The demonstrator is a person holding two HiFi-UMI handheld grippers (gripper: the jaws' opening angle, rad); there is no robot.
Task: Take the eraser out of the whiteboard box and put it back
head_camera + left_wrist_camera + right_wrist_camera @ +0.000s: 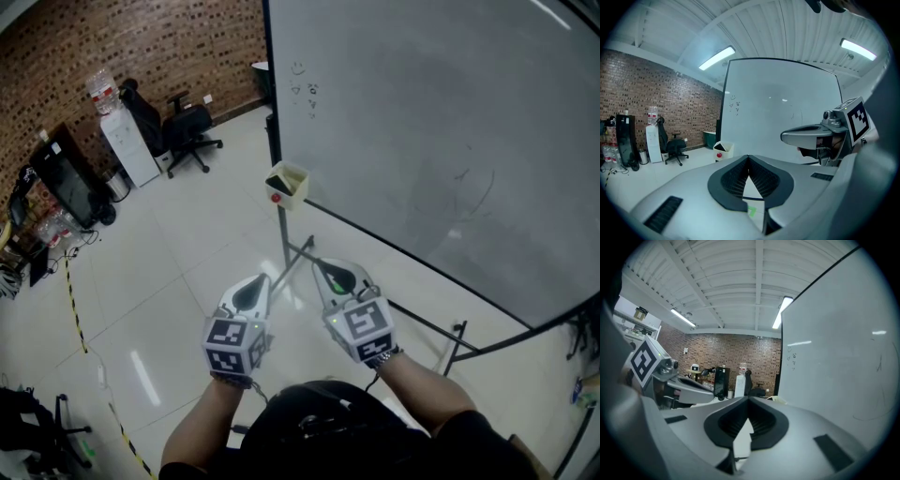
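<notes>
A cream whiteboard box [288, 185] hangs at the lower left corner of the big whiteboard [441, 131], with a dark eraser [279, 183] inside it and a red dot on its front. The box [723, 150] also shows in the left gripper view, far ahead of the jaws. My left gripper [254, 284] and right gripper [330, 274] are held side by side well below the box, both shut with nothing between their jaws. In the left gripper view the left gripper [748, 159] has its tips meeting; the right gripper [748, 401] shows the same in its own view.
The whiteboard stands on a metal frame with legs [450, 347] on a white tiled floor. A black office chair [192, 127], a water dispenser [127, 141] and a brick wall [141, 47] lie at the far left. Yellow tape [75, 309] runs along the floor.
</notes>
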